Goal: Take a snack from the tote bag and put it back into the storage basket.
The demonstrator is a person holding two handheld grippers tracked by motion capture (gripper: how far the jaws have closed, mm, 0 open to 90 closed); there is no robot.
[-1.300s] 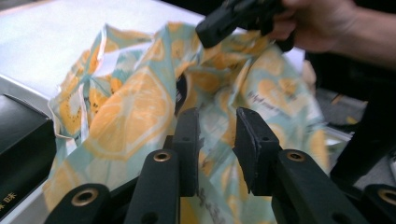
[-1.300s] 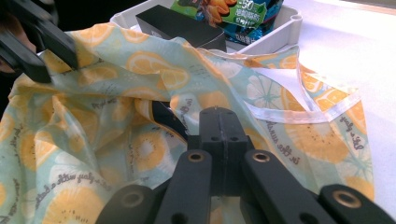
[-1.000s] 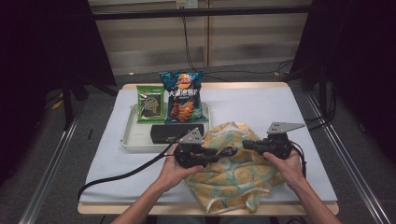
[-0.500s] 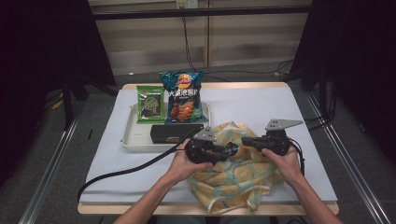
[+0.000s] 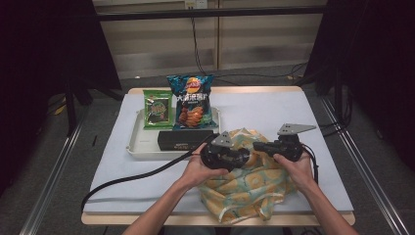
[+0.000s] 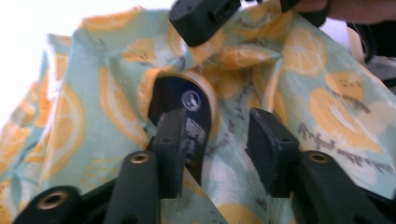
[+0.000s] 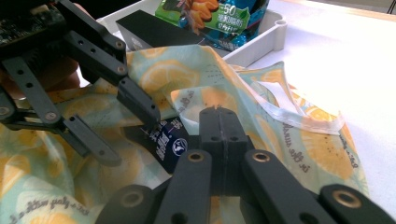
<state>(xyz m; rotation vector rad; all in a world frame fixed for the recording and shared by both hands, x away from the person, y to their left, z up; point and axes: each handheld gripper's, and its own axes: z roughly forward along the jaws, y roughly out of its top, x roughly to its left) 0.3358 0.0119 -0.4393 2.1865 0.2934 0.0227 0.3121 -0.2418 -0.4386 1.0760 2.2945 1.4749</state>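
A white-covered table point(image 5: 274, 112) is sitting among dark surroundings. At six o'clock, the left gripper point(image 5: 243, 155) is spreading apart over the lemon-print bag point(image 5: 249, 188), while the right gripper point(image 5: 258, 145) is pinching its fabric.

A table point(image 5: 313, 117) is covered by a sheet. On its left half a tray point(image 5: 137, 147) is placed, and in the tray a small packet point(image 5: 157, 109) stands left of a chips bag point(image 5: 192, 100), with a long box point(image 5: 181, 139) laid before both. Right of the tray and nearer to the person, a cloth bag point(image 5: 249, 188) is spread. A dark packet point(image 7: 169, 145) is found inside the bag's mouth.
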